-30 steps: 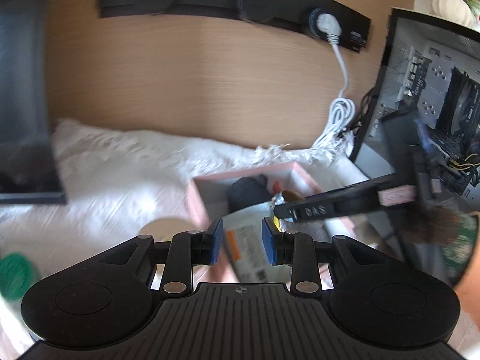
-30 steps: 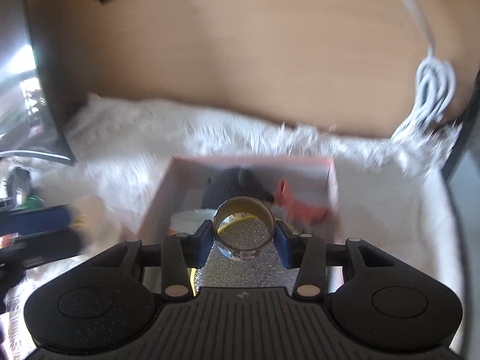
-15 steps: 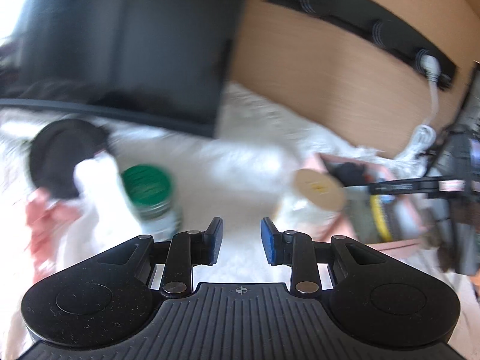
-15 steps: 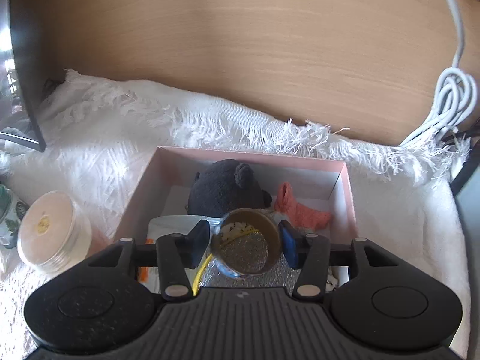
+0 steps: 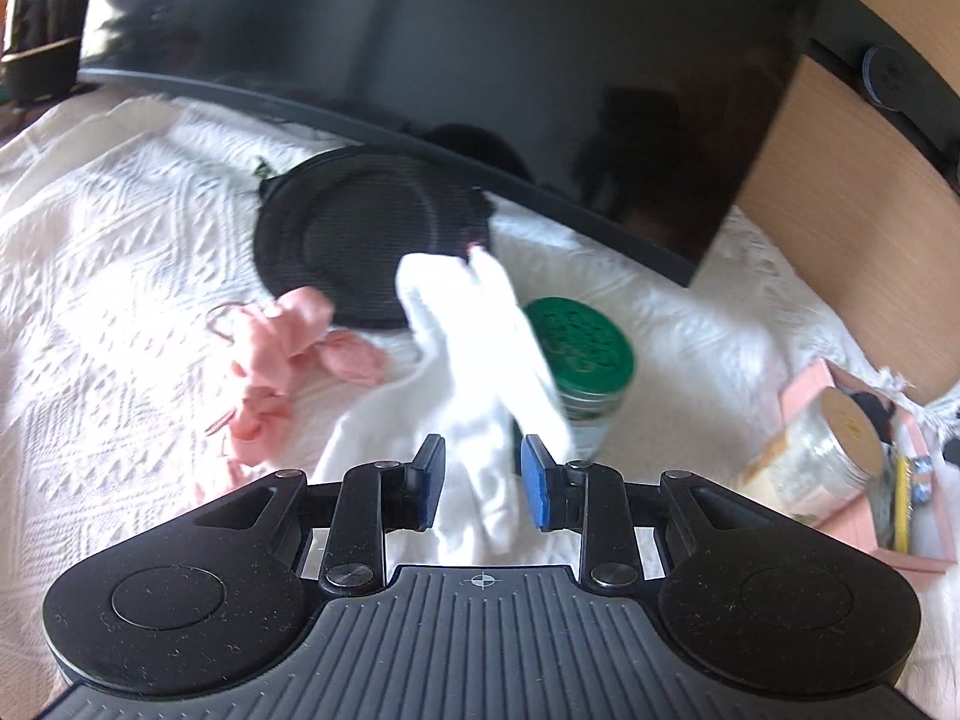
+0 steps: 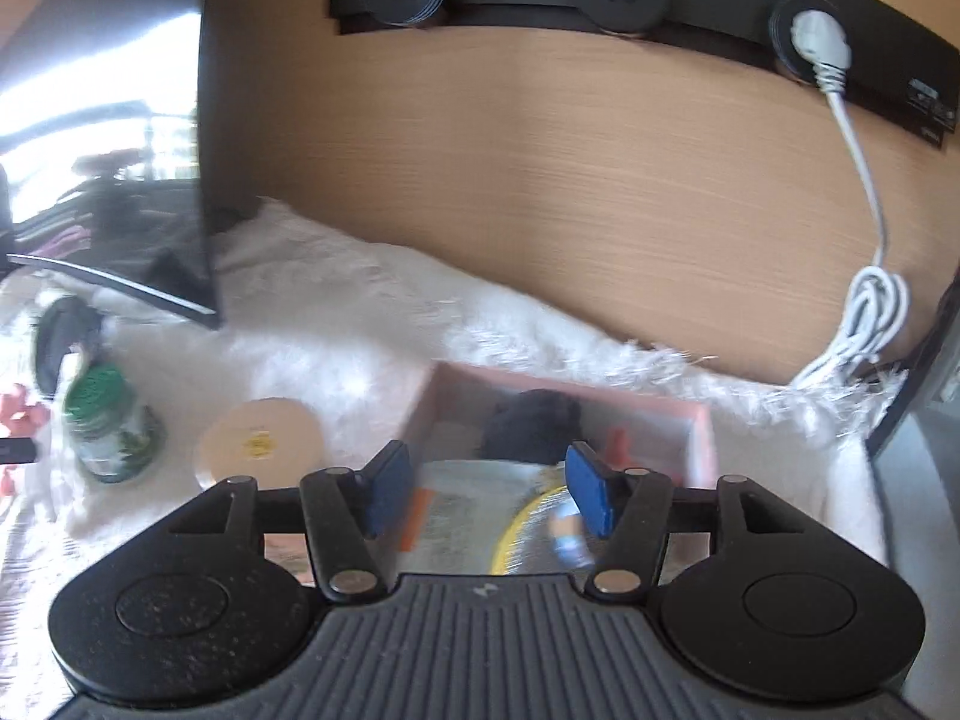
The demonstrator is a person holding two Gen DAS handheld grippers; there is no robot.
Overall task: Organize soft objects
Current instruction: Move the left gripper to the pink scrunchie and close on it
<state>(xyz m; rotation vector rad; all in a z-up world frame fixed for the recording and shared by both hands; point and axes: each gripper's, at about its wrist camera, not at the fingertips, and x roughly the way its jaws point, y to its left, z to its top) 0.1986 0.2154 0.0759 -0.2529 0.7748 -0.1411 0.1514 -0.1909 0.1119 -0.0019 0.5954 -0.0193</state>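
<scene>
The left tongs point(image 5: 483, 483) stood apart over a white glove point(image 5: 480, 354), whose lower fingers lay in the gap between the blue pads without either pad clearly touching the cloth. The glove was draped across the white woven cloth point(image 5: 108, 276) covering the bench, its upper end lapping onto a round black disc point(image 5: 354, 228) and its side lying against a green-lidded jar point(image 5: 585, 348). Just left of the glove lay a crumpled pink fabric piece point(image 5: 282, 348). A dark monitor point(image 5: 480, 48) rose behind them. Far to the right sat a glass jar with a tan lid point(image 5: 834, 450), leaning beside a pink box point(image 5: 918, 546). The right tongs point(image 6: 489, 495) were spread wide with nothing between them, above the pink box point(image 6: 702, 438), which held a dark plush toy point(image 6: 534, 426) and a silvery packet point(image 6: 462, 516). To its left stood the tan-lidded jar point(image 6: 261, 441) and the green-lidded jar point(image 6: 108, 426).
</scene>
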